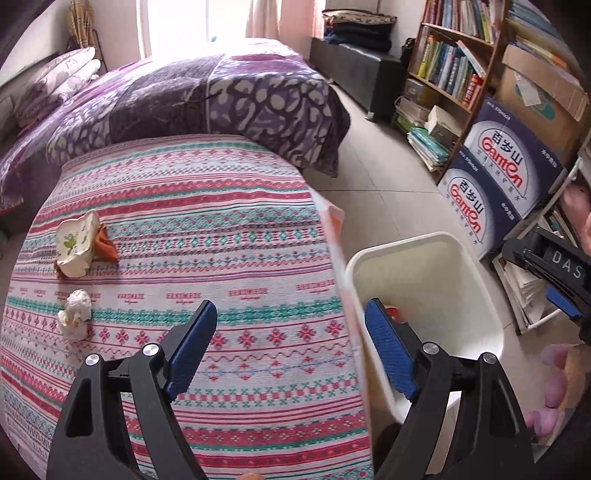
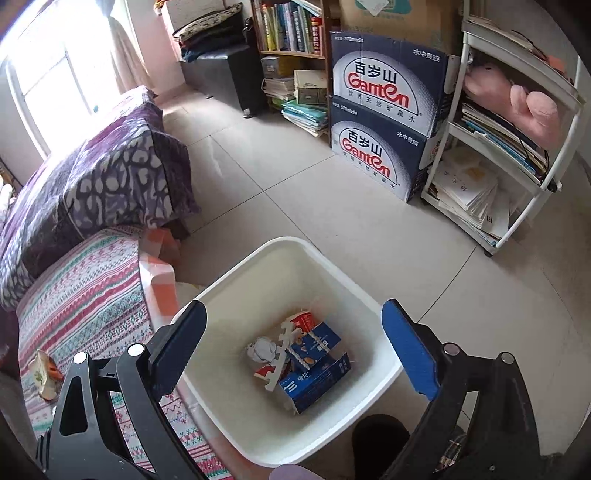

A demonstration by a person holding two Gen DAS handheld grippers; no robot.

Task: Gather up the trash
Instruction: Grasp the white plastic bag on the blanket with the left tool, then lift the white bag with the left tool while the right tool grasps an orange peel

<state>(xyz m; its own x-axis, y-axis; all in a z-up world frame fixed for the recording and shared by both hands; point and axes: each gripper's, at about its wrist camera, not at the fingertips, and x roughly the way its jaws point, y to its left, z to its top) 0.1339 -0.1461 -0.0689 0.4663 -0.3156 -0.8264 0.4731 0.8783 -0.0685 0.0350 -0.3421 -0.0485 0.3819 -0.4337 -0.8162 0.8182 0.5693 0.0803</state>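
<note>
1. Daylight pouring in from the window [image 1: 177,26], blown out to pure white in the left wrist view, no detail left in the panes.
2. Same glare at the top left of the right wrist view, window [image 2: 55,74] washed out too, curtain [image 2: 125,48] beside it tinted pink.
3. Far end of the bed [image 1: 240,55] overexposed where the light lands.
4. Soft, even light elsewhere; only faint shadows on the floor [image 2: 332,206].
5. Heavy fisheye bending: bookshelf [image 1: 454,62] and floor tile lines curving near the edges.
6. Dark vignette in all corners.
7. Pretty sharp mid-frame, softer and slightly smeared toward the rims.
</note>
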